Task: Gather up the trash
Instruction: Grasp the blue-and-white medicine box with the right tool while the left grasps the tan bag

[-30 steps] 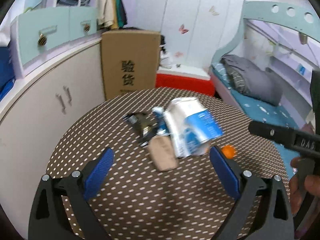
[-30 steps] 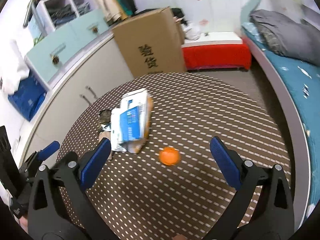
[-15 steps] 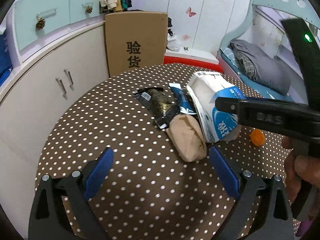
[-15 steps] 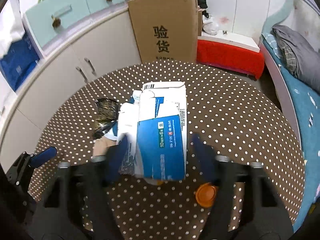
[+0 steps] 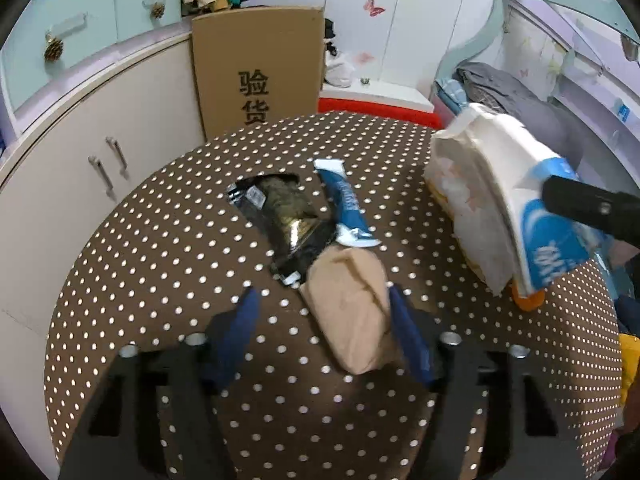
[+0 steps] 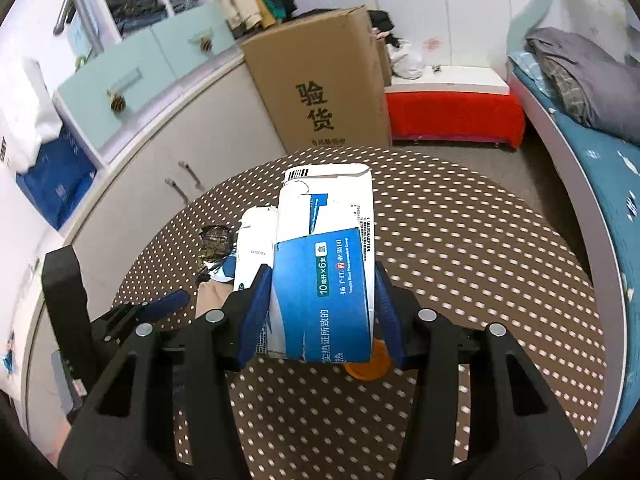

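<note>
My right gripper (image 6: 320, 316) is shut on a flattened white and blue medicine box (image 6: 324, 276) and holds it tilted above the dotted brown table (image 6: 460, 264); the box also shows in the left wrist view (image 5: 504, 208). My left gripper (image 5: 324, 336) is partly closed around a tan crumpled paper bag (image 5: 352, 312) that lies on the table; its right finger touches the bag, the left stands apart. A black foil wrapper (image 5: 284, 216) and a blue wrapper (image 5: 344, 204) lie just beyond the bag. An orange cap (image 5: 528, 300) lies under the lifted box.
A tall cardboard box (image 5: 260, 68) stands behind the table, with white cabinets (image 5: 100, 152) to the left. A red bench (image 6: 452, 116) and a bed with grey bedding (image 6: 576, 76) lie to the right.
My right gripper closed on the medicine box and lifted it off the pile. My left gripper moved forward and narrowed around the tan bag.
</note>
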Available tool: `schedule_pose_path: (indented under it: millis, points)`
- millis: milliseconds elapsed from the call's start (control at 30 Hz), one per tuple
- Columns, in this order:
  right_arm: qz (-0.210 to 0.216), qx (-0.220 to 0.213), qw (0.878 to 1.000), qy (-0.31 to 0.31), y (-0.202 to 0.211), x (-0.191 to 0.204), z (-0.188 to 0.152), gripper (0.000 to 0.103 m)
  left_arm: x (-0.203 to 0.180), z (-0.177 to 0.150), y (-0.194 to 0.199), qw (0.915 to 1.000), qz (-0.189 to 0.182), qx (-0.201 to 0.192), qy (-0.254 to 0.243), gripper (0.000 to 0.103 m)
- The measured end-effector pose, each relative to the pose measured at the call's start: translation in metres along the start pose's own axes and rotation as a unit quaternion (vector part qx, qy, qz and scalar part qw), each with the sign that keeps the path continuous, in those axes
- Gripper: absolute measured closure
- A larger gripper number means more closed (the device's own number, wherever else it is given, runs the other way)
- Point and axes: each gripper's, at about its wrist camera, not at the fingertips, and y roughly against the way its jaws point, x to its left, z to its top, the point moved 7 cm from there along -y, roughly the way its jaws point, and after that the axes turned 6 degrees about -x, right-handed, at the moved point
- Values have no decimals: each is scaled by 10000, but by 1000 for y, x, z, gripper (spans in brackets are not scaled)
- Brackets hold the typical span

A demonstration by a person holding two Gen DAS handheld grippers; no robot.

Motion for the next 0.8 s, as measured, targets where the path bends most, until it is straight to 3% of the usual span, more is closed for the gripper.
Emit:
schedule_pose_path:
  millis: [33,133,300,633,800]
  points:
    - [-1,-30,10000,-49,5,-4,0,54,-2,0,1,10000,-66,-3,3,62]
    - [-26,-122,9997,-188,20,-16,-1,54,-8,-4,5,9996,-234,-21,144,74]
    - [-24,-256,9989,-396,41,-33,-3,54,-9,-17,21,9987,-344,-90,352,78]
    - [-121,-567,9966,-592,84,-64,-9,54,-36,-36,64,9981,-531,-261,182,79]
    - [-167,-628,9956,-670,98,-77,-16,54,-49,-55,68,9976,-695,-50,28,78]
